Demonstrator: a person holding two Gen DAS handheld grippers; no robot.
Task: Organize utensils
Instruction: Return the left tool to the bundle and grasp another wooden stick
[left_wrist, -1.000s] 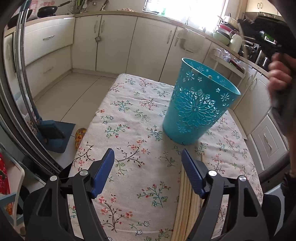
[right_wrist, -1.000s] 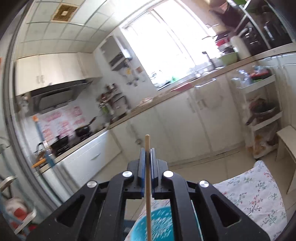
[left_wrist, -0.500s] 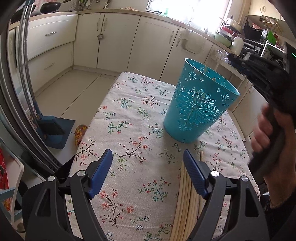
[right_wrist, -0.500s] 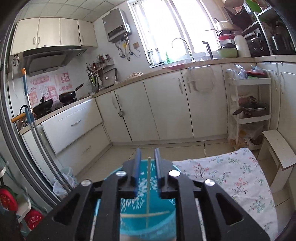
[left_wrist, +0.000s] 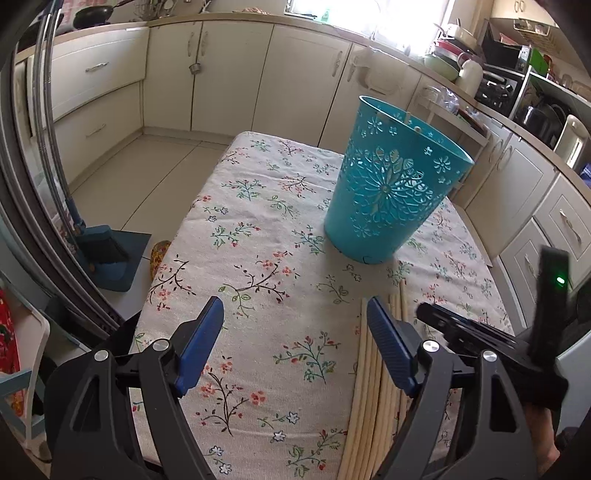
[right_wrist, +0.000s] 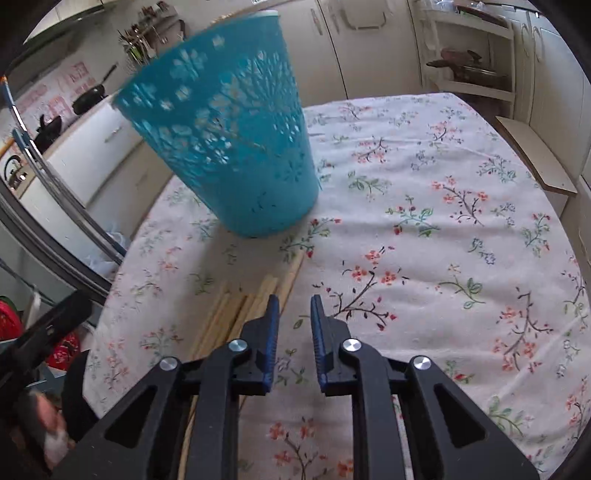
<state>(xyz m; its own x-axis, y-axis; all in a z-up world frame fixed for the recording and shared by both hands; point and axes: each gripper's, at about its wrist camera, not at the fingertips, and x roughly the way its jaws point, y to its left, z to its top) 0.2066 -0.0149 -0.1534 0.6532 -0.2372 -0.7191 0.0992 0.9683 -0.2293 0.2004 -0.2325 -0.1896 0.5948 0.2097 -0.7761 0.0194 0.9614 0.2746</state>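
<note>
A teal perforated basket (left_wrist: 393, 184) stands upright on the floral tablecloth (left_wrist: 258, 258); chopstick tips show above its rim. It also shows in the right wrist view (right_wrist: 229, 147). A bundle of pale wooden chopsticks (left_wrist: 369, 387) lies on the cloth in front of it, also seen in the right wrist view (right_wrist: 240, 310). My left gripper (left_wrist: 293, 325) is open and empty, its right finger over the bundle. My right gripper (right_wrist: 293, 314) is open a little and empty, low over the cloth just right of the chopsticks; it also shows in the left wrist view (left_wrist: 480, 339).
The table's edges fall away left and far. Kitchen cabinets (left_wrist: 229, 74) run behind. A broom and dustpan (left_wrist: 103, 254) stand on the floor at left. A white stool (right_wrist: 535, 155) sits beyond the table's far right side.
My right gripper opened, let the chopstick go into the basket, then came down to the cloth beside the bundle. My left gripper stayed open and barely moved.
</note>
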